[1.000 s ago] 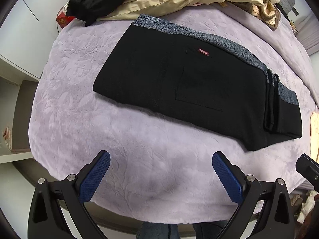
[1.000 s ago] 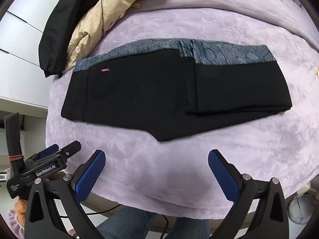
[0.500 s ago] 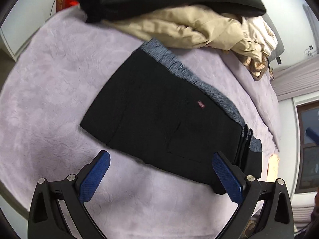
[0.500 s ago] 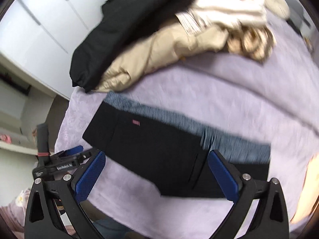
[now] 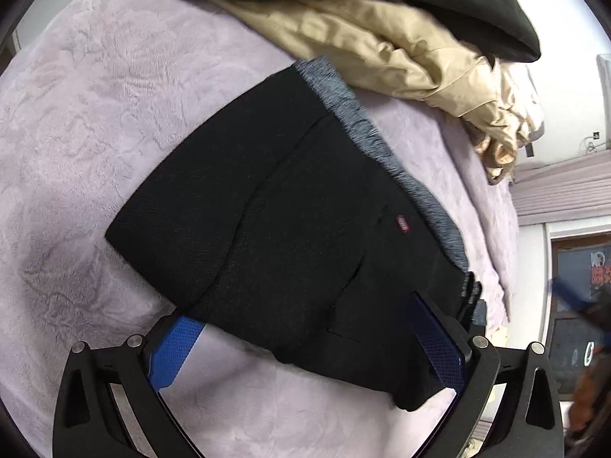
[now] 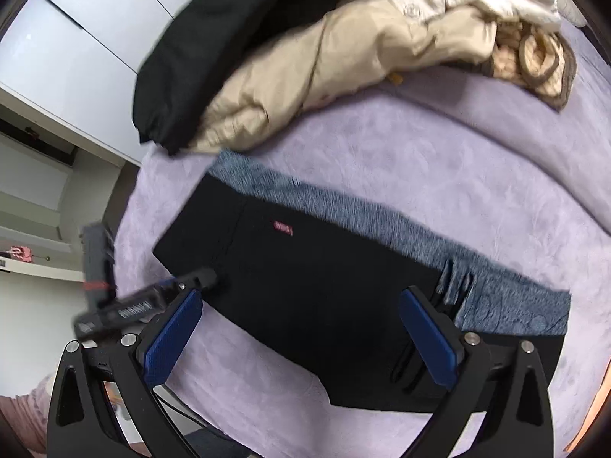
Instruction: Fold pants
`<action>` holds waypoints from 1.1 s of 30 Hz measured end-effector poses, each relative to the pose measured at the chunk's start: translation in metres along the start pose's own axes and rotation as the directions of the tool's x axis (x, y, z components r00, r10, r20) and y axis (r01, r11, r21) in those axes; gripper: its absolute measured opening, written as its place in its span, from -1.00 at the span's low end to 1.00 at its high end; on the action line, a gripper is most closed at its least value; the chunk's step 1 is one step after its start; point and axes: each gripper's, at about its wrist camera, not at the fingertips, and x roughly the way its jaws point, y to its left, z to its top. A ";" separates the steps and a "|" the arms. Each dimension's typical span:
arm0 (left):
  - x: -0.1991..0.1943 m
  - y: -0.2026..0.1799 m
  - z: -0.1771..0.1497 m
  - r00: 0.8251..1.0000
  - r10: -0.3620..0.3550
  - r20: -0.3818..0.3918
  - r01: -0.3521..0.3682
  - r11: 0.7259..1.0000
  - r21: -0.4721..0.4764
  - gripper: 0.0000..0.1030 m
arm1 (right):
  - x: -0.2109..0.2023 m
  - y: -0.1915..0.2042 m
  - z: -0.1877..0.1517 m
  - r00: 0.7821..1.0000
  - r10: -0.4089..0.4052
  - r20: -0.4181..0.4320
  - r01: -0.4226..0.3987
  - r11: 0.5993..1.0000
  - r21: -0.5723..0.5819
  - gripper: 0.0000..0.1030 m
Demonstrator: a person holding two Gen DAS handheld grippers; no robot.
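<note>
While both the left gripper [image 5: 305, 337] and right gripper [image 6: 303, 330] are hanging wide open and empty, we are lining up over the black pants [image 5: 298, 229] on the bed [image 5: 76, 133], judging another fold needs an edge pinched.

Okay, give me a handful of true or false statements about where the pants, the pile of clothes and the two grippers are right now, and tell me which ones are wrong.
1. The black pants lie folded on a lilac blanket. True.
2. The left gripper is clamped shut on the pants. False: its jaws stand wide open.
3. A beige garment lies in the pile beyond the pants. True.
4. The pants carry a yellow label. False: the small label is red.
5. The right gripper is open. True.
</note>
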 end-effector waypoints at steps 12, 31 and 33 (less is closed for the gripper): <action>0.024 -0.070 -0.026 0.846 0.467 0.258 -0.533 0.769 0.354 0.02 | 0.009 0.072 0.111 0.990 0.050 -0.128 -0.064 0.992 -0.111 1.00; 0.010 -0.108 -0.070 0.766 0.458 0.451 -0.642 0.585 0.496 -0.03 | 0.212 0.169 0.082 0.776 -0.130 -0.617 -0.099 0.941 -0.322 -0.66; 0.001 -0.129 -0.075 0.765 0.429 0.481 -0.642 0.569 0.513 -0.03 | 0.182 0.156 0.082 0.821 -0.071 -0.566 -0.130 0.943 -0.307 -0.69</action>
